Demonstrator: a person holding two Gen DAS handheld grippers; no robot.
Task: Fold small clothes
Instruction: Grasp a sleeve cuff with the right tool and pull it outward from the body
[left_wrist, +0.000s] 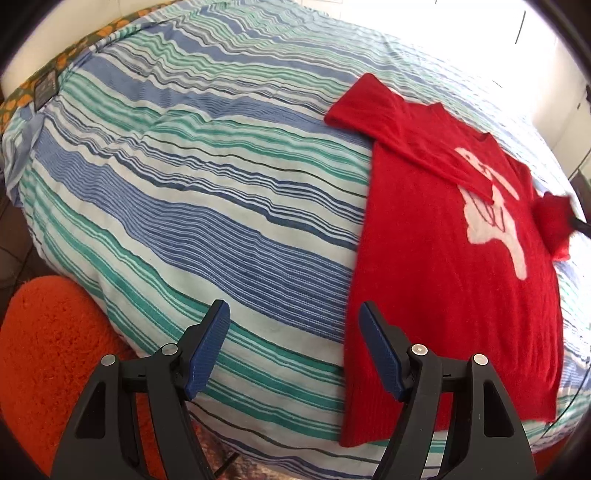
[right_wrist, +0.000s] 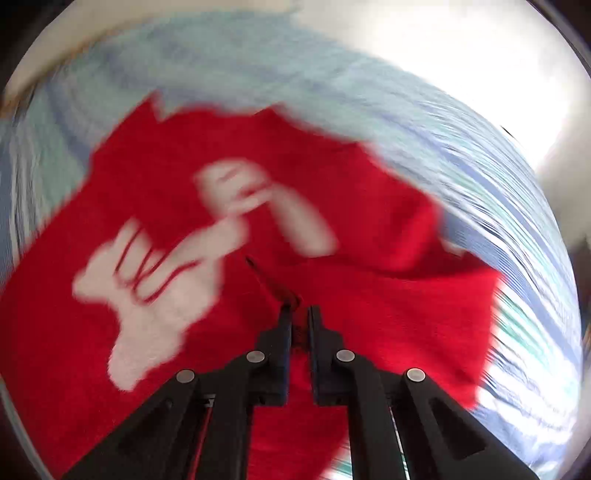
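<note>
Red sweater (left_wrist: 436, 266) with white figure lies flat on the striped bed (left_wrist: 207, 192), one sleeve folded across the chest. My right hand-held gripper (right_wrist: 298, 314) pinches a bunch of its red fabric. My left hand-held gripper (left_wrist: 293, 317) hangs open, holding nothing, just beside the hem.

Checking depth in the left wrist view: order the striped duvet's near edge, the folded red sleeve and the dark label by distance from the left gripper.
From the left gripper:
1. Striped duvet, directly below.
2. Folded red sleeve, ahead right.
3. Dark label, far left corner.
</note>
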